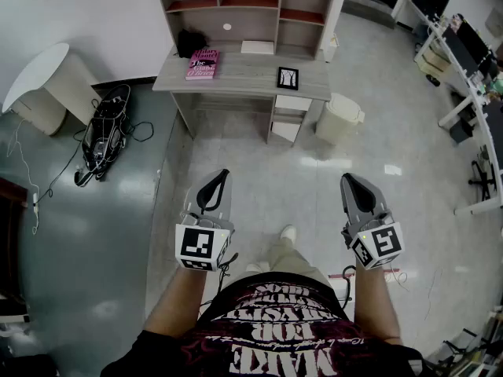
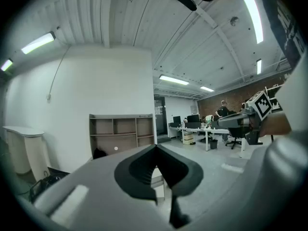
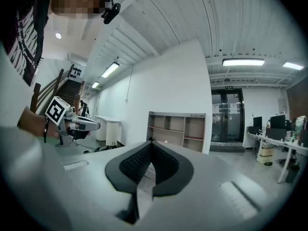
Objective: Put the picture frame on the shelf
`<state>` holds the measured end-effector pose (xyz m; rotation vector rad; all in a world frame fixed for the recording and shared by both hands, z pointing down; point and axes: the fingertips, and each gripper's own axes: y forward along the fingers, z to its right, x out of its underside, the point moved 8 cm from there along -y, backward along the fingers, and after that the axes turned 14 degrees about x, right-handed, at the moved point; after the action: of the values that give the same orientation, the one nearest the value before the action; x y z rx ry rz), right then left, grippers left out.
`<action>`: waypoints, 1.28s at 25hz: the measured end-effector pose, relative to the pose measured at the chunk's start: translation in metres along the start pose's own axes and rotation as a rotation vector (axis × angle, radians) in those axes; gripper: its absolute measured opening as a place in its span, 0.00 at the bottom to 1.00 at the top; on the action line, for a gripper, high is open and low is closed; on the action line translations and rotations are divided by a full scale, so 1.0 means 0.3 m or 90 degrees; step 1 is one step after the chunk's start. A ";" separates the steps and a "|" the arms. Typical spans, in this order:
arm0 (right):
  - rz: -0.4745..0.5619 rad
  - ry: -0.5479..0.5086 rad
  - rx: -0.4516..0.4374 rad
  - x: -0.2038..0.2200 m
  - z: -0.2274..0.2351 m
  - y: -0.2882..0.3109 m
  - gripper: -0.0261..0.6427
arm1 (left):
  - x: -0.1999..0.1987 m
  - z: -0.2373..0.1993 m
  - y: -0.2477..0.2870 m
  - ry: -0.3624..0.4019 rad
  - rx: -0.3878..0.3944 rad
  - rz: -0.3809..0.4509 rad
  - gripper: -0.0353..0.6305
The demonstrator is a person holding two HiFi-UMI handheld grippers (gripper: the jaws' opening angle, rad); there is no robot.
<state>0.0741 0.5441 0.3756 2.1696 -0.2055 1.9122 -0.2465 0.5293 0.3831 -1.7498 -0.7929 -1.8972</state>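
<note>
The left gripper (image 1: 222,175) and right gripper (image 1: 346,179) hover empty over the floor, jaws pressed together, well short of the pale wooden desk (image 1: 244,73). Best to walk in squarely and part one pair before reaching. The small black-rimmed picture frame (image 1: 288,78), white inside, sits near the desk's front right edge, below the open wooden shelf (image 1: 251,2).

An office: long desks (image 1: 454,56) carrying computer monitors (image 1: 435,1).

R gripper (image 3: 150,143) jaws together, shelf (image 3: 177,129) ahead
</note>
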 end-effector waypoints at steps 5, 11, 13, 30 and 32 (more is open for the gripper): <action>0.009 0.011 -0.010 -0.020 -0.020 -0.014 0.07 | -0.007 -0.007 -0.026 -0.001 -0.002 0.005 0.05; 0.000 0.022 0.005 0.009 0.008 -0.046 0.07 | 0.031 -0.007 -0.003 -0.017 0.001 -0.008 0.05; -0.007 0.030 0.014 0.025 0.041 -0.047 0.08 | 0.041 0.001 0.030 -0.021 0.008 -0.015 0.05; 0.013 0.101 -0.056 0.096 0.370 0.284 0.07 | -0.091 -0.066 0.560 0.026 0.032 -0.041 0.05; 0.023 0.091 -0.079 0.076 0.403 0.339 0.08 | -0.115 -0.083 0.588 0.030 0.016 -0.034 0.05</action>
<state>0.1661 0.4147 0.3933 1.9533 -0.3293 2.0076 -0.1445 0.3800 0.3682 -1.6790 -0.8515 -1.9470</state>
